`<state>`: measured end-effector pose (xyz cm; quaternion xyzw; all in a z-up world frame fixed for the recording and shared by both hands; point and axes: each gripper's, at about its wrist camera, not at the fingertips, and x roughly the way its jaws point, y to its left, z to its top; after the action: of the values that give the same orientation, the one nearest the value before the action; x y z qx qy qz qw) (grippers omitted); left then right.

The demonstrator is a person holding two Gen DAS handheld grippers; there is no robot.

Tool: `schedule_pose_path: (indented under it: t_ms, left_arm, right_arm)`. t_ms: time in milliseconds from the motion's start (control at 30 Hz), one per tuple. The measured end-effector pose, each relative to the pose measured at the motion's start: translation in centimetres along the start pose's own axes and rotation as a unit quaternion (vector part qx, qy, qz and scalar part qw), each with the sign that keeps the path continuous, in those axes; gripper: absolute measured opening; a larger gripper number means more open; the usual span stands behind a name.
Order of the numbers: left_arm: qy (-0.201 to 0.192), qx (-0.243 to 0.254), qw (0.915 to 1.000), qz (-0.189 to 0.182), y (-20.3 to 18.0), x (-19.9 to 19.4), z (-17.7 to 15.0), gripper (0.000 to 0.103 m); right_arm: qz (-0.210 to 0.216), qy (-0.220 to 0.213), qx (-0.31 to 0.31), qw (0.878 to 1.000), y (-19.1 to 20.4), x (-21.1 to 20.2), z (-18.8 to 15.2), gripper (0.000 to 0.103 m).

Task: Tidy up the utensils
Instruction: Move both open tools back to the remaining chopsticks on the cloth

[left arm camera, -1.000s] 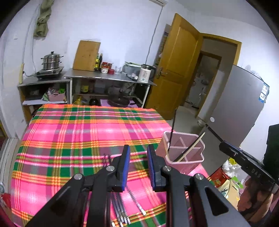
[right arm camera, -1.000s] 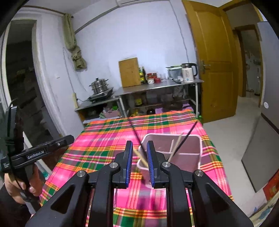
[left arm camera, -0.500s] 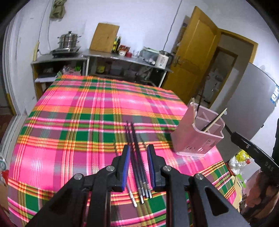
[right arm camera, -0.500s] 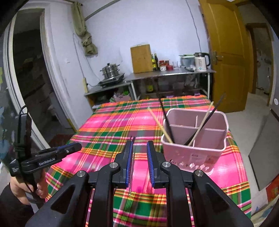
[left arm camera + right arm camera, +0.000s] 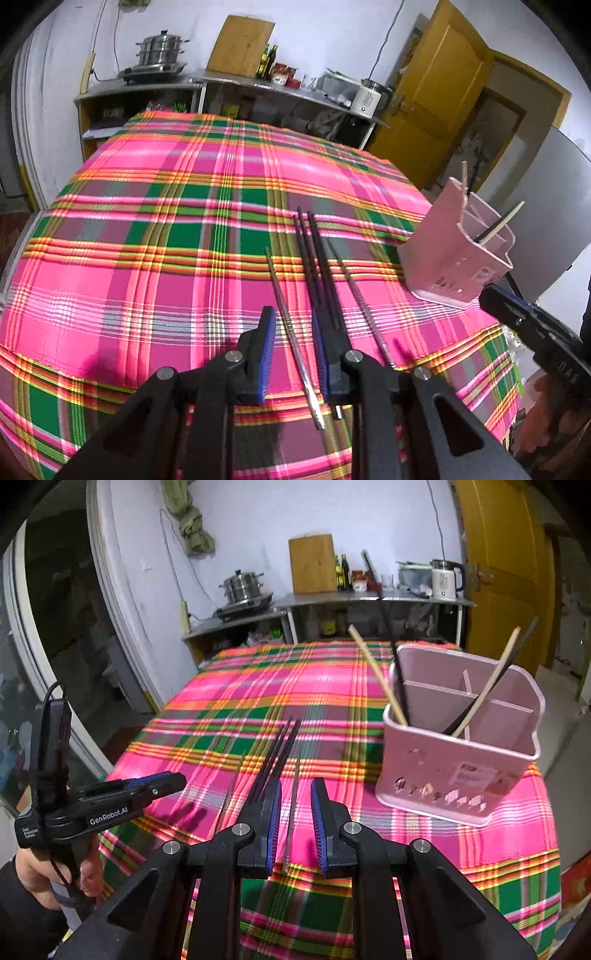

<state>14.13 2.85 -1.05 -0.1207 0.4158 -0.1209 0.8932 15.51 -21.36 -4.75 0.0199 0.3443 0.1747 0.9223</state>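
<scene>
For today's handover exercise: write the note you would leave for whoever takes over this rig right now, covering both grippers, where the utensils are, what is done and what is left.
Left gripper: open, empty, low over the table, astride a metal chopstick.
Right gripper: open, empty, lined up over another metal chopstick.
Pink holder: upright on the plaid cloth, on the right.
Done: two wooden and two black chopsticks already stand in the holder.
Left: the bundle of black chopsticks and the metal ones lying loose on the cloth; how many metal ones is unclear.
</scene>
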Motion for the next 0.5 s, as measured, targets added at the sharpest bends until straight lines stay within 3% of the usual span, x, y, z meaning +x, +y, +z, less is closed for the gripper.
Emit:
schedule_pose_path:
  t_ms: [500]
  left_arm:
    - [0.035,-0.009,0.9993,0.009,1.5,6.4,1.6,0.021]
  right_arm:
    - [0.003,0.059,-0.014,0.998,0.6,8.6,0.7,0.017]
